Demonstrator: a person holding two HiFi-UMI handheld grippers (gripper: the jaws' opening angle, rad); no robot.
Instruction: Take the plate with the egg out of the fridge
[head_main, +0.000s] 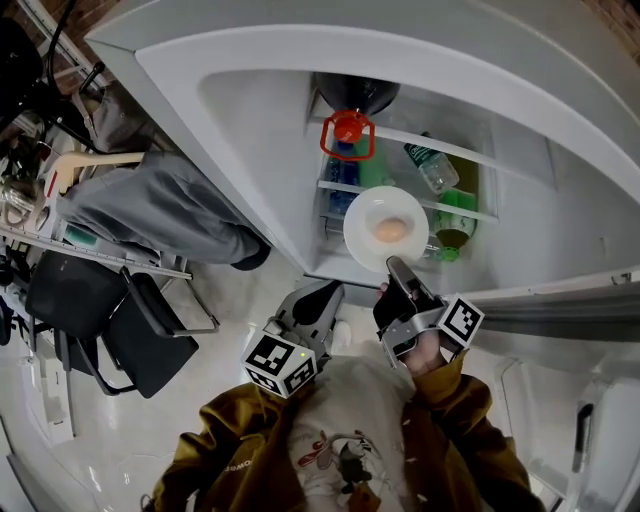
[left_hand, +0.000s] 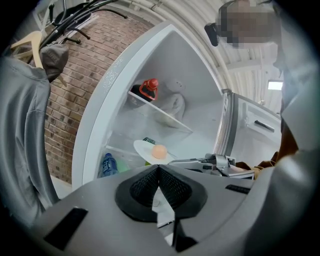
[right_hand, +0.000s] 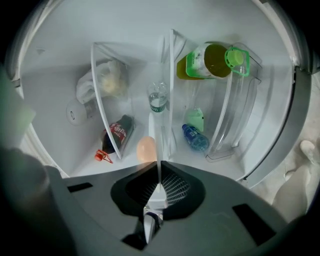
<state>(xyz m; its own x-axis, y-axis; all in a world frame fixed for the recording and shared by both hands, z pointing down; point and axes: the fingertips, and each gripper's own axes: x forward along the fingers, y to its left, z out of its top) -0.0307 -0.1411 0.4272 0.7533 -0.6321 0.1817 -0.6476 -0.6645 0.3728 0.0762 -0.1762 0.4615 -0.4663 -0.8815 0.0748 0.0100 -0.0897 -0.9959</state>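
My right gripper (head_main: 396, 268) is clamped on the rim of the plate (head_main: 365, 212) (egg (head_main: 391, 230) on it) at the open fridge (head_main: 240, 110); my left gripper (head_main: 322, 295) is closed on nothing.

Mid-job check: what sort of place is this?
Probably a lab or office corner, not a home kitchen: an open white fridge stands by a red brick wall, with black chairs and a grey garment on a wooden hanger nearby.

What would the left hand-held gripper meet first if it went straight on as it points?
Most likely the white plate with the egg, just ahead of its shut jaws; depth is unclear, so it might pass underneath.
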